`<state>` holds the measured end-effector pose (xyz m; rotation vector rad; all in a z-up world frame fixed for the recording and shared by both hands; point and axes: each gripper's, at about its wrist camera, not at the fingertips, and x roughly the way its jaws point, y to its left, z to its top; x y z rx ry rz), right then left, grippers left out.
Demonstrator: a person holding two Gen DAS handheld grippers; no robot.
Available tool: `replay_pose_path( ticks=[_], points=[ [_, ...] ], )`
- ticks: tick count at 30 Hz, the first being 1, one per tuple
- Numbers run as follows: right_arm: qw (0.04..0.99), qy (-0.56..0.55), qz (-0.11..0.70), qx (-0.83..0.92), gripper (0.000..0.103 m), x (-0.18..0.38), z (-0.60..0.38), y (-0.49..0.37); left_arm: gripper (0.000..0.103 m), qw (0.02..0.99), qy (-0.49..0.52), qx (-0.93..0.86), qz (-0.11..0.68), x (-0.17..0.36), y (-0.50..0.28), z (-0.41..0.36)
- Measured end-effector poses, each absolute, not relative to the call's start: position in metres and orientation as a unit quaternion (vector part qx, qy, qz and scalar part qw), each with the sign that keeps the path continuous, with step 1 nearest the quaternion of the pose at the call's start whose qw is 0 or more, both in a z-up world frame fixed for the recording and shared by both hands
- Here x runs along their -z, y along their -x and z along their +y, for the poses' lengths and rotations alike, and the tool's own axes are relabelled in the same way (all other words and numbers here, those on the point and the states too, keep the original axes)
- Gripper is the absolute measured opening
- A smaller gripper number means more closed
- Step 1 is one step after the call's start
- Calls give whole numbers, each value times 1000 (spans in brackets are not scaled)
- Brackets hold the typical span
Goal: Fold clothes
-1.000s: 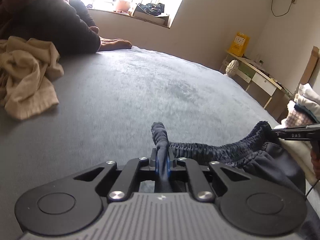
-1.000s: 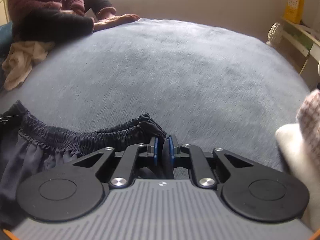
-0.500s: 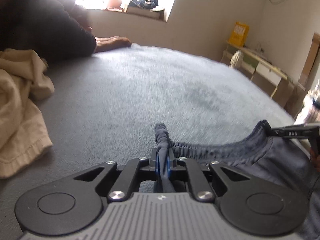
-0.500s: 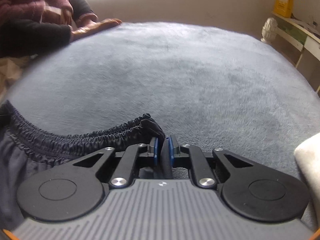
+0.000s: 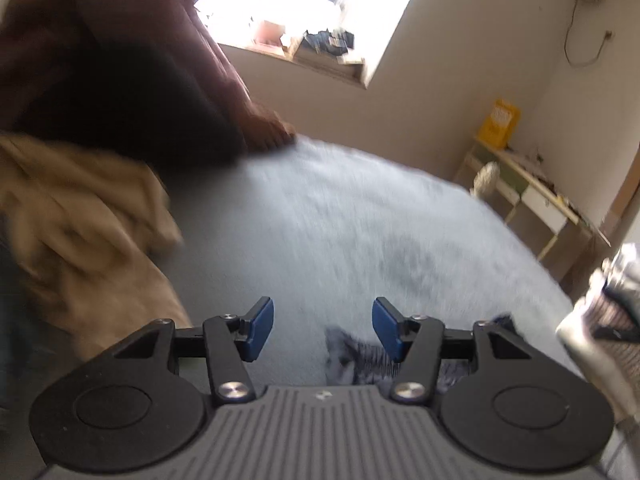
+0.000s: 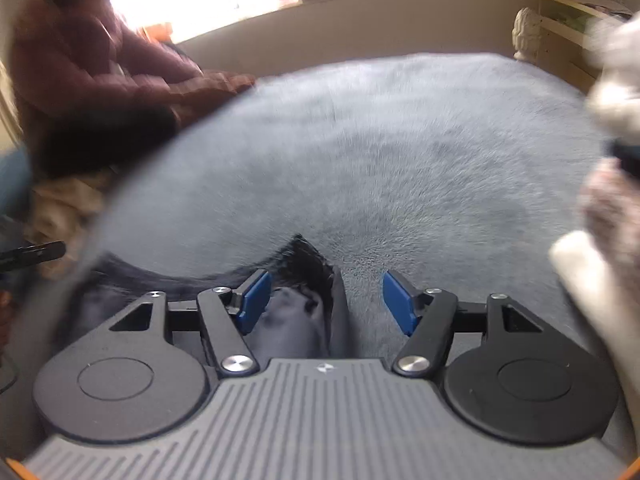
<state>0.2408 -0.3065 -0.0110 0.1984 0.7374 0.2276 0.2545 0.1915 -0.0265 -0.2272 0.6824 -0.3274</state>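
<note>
Grippers have both let go: left gripper (image 5: 323, 327) and right gripper (image 6: 324, 303) gape wide; shorts (image 6: 298, 316) lie on the bed (image 6: 400, 152) just beneath them; ready for regrasping or smoothing.

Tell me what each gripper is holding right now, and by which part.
Nothing is held. The left gripper and the right gripper both stand open, and the dark trousers lie loose on the bed with the waistband free between the right gripper's fingers.
</note>
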Motion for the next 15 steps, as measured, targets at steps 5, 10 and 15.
replay_pose_path(
  ticks=[5, 10, 15],
  points=[
    [932, -162, 289, -147, 64, -42, -334, -152, 58, 935, 99, 141, 309, -46, -214, 230],
    [925, -221, 239, -193, 68, -73, -336, -62, 69, 903, 59, 199, 376, -69, -134, 232],
    [877, -331, 251, -243, 70, -51, -322, -3, 72, 846, 13, 261, 465, -14, -43, 207]
  ],
)
